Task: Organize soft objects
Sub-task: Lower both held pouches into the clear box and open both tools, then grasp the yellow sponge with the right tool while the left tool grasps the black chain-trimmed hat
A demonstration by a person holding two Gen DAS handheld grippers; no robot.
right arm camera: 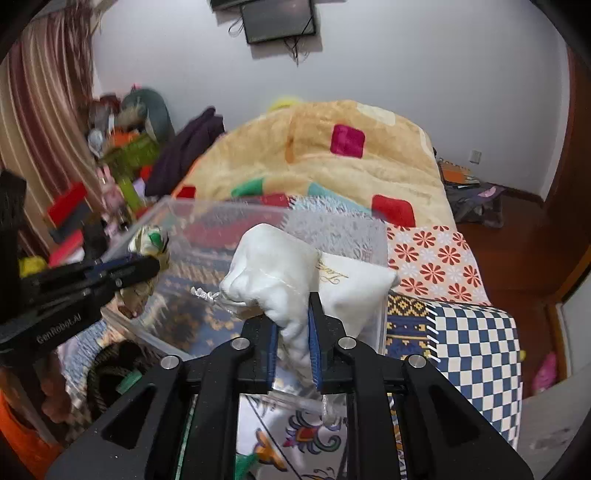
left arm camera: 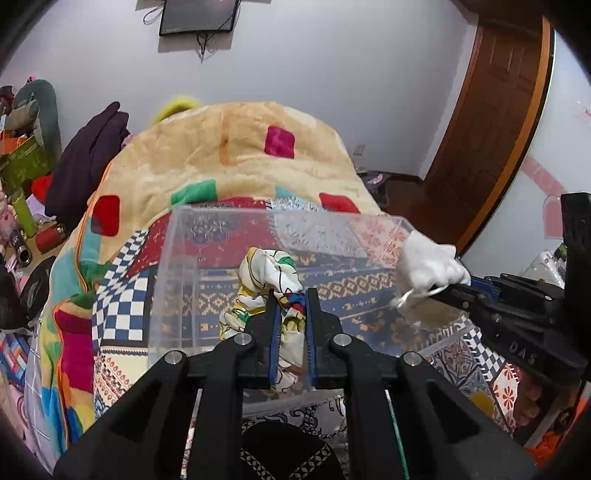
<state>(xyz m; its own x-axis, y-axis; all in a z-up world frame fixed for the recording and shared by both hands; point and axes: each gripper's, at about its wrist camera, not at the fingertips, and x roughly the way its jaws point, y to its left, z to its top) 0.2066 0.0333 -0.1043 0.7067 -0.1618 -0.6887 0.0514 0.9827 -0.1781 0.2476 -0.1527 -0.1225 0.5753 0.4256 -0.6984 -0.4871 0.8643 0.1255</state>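
Observation:
A clear plastic box stands on the patterned bedspread; it also shows in the right wrist view. My left gripper is shut on a colourful printed cloth and holds it over the box; that cloth also shows in the right wrist view. My right gripper is shut on a white drawstring pouch above the box's near right side. That pouch also shows at the right of the left wrist view, with the right gripper pinching it.
A folded beige blanket with coloured squares lies behind the box. Dark clothes and clutter sit to the left. A wooden door is at the right. A wall screen hangs above.

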